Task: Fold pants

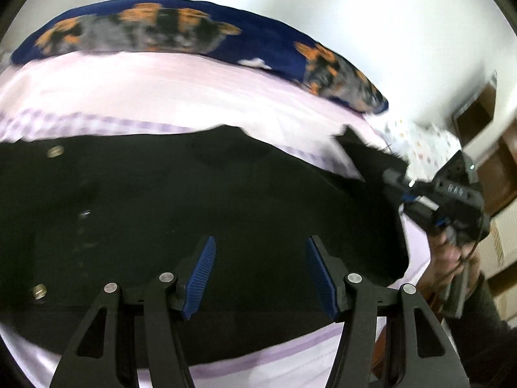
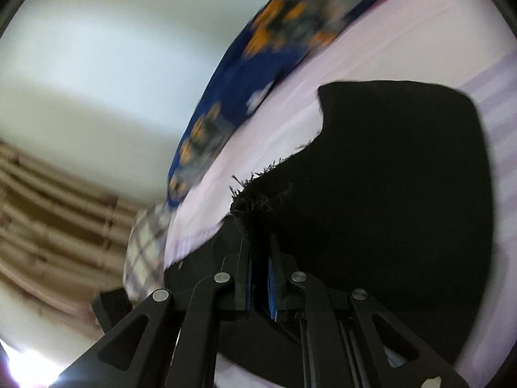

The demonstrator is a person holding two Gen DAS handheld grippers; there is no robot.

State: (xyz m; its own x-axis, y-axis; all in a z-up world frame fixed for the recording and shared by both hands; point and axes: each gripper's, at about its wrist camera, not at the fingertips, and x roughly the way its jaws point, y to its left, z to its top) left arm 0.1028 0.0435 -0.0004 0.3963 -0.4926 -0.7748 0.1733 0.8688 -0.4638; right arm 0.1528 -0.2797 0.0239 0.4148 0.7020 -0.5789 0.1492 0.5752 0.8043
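Black pants (image 1: pixel 194 194) lie spread on a pale pink bed sheet (image 1: pixel 161 90), with metal buttons at the left. My left gripper (image 1: pixel 260 242) is open and empty, hovering just above the pants' near part. My right gripper (image 2: pixel 258 239) is shut on a frayed hem of the pants (image 2: pixel 387 177) and lifts that end off the sheet. In the left wrist view the right gripper (image 1: pixel 392 174) shows at the right, holding the raised black corner.
A dark blue blanket with orange and grey print (image 1: pixel 181 29) lies along the far side of the bed. White wall behind. A checked cloth (image 2: pixel 145 245) and beige curtains (image 2: pixel 48 210) show at the left of the right wrist view. Wooden furniture (image 1: pixel 478 119) stands right.
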